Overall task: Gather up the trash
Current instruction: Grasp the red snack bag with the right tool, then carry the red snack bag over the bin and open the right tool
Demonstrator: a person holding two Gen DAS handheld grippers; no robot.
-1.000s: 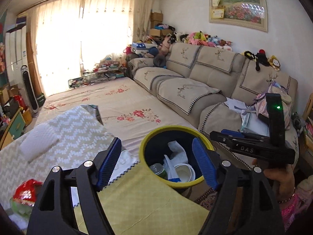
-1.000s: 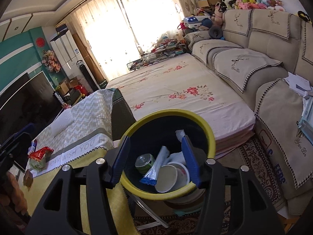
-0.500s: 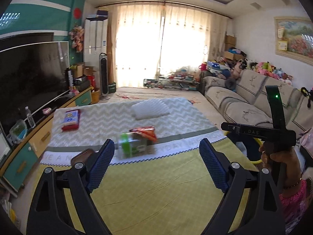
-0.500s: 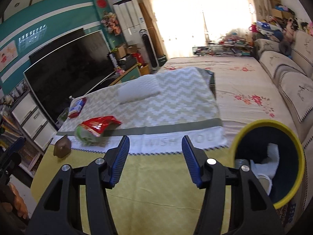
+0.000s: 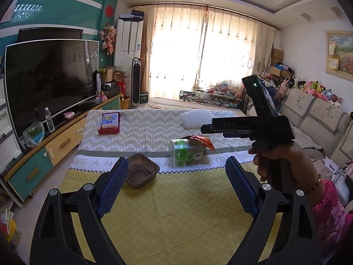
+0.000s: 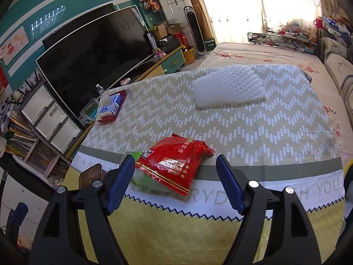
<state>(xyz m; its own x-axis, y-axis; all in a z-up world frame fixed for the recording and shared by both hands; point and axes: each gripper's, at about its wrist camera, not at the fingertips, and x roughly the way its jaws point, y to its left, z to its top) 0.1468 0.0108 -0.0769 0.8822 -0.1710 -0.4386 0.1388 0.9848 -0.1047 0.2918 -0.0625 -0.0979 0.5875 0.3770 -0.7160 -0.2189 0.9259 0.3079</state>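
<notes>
My left claw (image 5: 176,187) hangs with its blue-padded fingers spread wide and nothing between them, above the yellow cloth at the near end of the worktop (image 5: 176,209). My right claw (image 6: 175,183) is likewise parted and empty, poised just short of the crinkled red foil snack bag (image 6: 174,163), which lies across the grey band and white lettered strip of the zigzag-patterned cover. The bag rests partly on a clear plastic jar with a green label (image 5: 187,153), tipped on its side; in the right view only a green and clear sliver of it shows beside my left-hand pad. A shallow brown ridged plastic tray (image 5: 141,173) sits just beside my left claw's left pad, straddling the cloth edge. Further back lie a white foam mesh sheet (image 6: 229,86) and a red and blue carton (image 5: 109,122), well apart from each other. The yellow rim of the bin (image 6: 347,165) peeks in at the right edge.
</notes>
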